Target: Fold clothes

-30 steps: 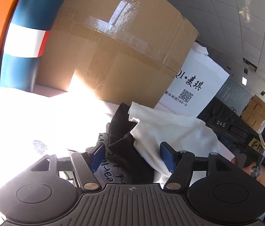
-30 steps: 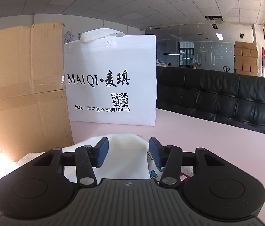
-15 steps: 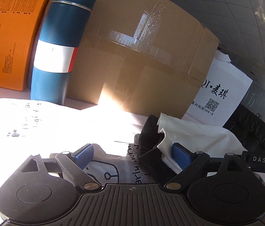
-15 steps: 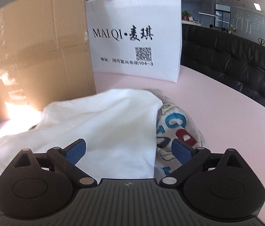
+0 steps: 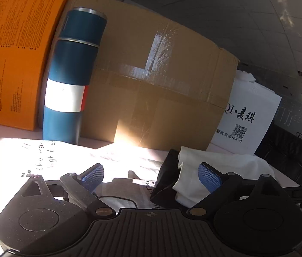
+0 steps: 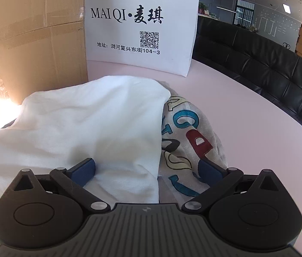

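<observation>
Pale pink tabletop carries everything, with a black leather sofa curving behind it and stacked cartons at the far right of an office room. Nearest the right gripper, its blue pads stand wide apart with nothing pinched; a second ago they sat close together over the cloth, and half a second ago they had already spread. Between and beneath them lies the white garment, heaped loosely, overlapping a grey garment with coloured letters that peeks out on its right side. Both now fill more of the view than before, and the camera looks down on them more steeply.

The left gripper is likewise spread wide and empty, whereas a second ago its pads were narrower. Below it a white shirt with handwritten-style black print lies flat in hard sunlight, more of it showing than earlier. Just right of centre a black garment sits bunched under the edge of the white one, touching it.

Farther back stand a blue flask with a white and red band, now seen to its lid, an orange box to its left, a taped cardboard box, and a white MAIQI bag upright beside the cardboard
</observation>
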A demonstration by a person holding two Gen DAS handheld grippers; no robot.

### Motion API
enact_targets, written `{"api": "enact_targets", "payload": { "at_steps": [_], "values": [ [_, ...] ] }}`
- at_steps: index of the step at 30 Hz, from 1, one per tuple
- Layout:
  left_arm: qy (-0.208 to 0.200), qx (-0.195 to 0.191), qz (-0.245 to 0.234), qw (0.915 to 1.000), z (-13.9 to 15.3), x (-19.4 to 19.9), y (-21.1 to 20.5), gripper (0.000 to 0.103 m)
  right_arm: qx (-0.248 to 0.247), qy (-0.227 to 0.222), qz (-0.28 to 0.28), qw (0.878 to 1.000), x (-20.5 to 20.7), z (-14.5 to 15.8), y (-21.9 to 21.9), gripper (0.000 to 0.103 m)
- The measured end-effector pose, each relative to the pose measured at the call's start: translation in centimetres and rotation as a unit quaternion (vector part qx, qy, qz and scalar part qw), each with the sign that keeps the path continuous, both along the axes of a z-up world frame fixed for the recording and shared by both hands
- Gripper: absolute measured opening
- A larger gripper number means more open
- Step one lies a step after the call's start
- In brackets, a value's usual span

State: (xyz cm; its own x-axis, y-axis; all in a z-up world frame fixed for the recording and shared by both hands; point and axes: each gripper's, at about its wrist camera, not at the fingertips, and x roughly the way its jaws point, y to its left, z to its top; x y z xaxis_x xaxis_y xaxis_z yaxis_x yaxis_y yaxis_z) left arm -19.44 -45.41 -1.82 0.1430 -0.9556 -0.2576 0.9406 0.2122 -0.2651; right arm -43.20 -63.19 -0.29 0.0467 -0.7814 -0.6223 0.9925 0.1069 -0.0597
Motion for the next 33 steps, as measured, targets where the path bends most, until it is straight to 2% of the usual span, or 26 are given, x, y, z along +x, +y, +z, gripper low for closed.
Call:
{"api": "enact_targets", "payload": {
  "at_steps": [2, 6, 10, 14, 18, 19, 21, 24, 28, 30, 33],
  "values": [
    [-0.027, -0.033, 0.004, 0.9991, 0.6, -0.4, 1.7, 0.098, -0.017, -0.01, 0.001, 1.0, -0.1, 0.9, 0.1, 0.103],
    [-0.052, -0.064, 0.017, 0.9964, 1.3, 0.3, 5.5, 0.101, -0.067, -0.027, 0.004, 0.997, 0.3, 3.3, 1.8, 0.103],
    [-0.062, -0.09, 0.032, 0.9935, 2.0, 2.3, 9.5, 0.103, -0.147, -0.045, 0.025, 0.988, 2.0, 6.6, 5.1, 0.103],
    [-0.065, -0.119, 0.064, 0.9888, 3.6, 4.8, 12.1, 0.103, -0.195, -0.127, 0.027, 0.972, 3.1, 8.2, 10.8, 0.103],
    [-0.065, -0.143, 0.088, 0.9837, 5.3, 7.2, 14.4, 0.103, -0.182, -0.198, 0.013, 0.963, 4.7, 9.1, 16.2, 0.103],
    [-0.06, -0.139, 0.072, 0.9859, 5.9, 7.5, 14.4, 0.103, -0.176, -0.211, 0.003, 0.962, 5.2, 8.8, 17.4, 0.103],
    [-0.076, -0.132, 0.035, 0.9877, 6.2, 7.1, 13.7, 0.103, -0.163, -0.233, -0.018, 0.958, 6.1, 8.1, 19.9, 0.103],
    [-0.098, -0.12, -0.008, 0.9879, 5.8, 6.3, 12.9, 0.103, -0.152, -0.215, -0.071, 0.962, 7.8, 6.6, 22.9, 0.103],
    [-0.088, -0.115, -0.038, 0.9887, 4.5, 6.3, 13.2, 0.103, -0.16, -0.191, -0.123, 0.961, 9.4, 4.5, 25.9, 0.103],
    [-0.09, -0.121, -0.046, 0.9875, 5.2, 6.6, 13.8, 0.103, -0.194, -0.184, -0.13, 0.955, 10.1, 3.2, 26.6, 0.103],
    [-0.074, -0.152, -0.048, 0.9844, 7.6, 7.1, 15.7, 0.103, -0.213, -0.162, -0.125, 0.956, 11.0, 2.2, 26.0, 0.103]
  ]
}}
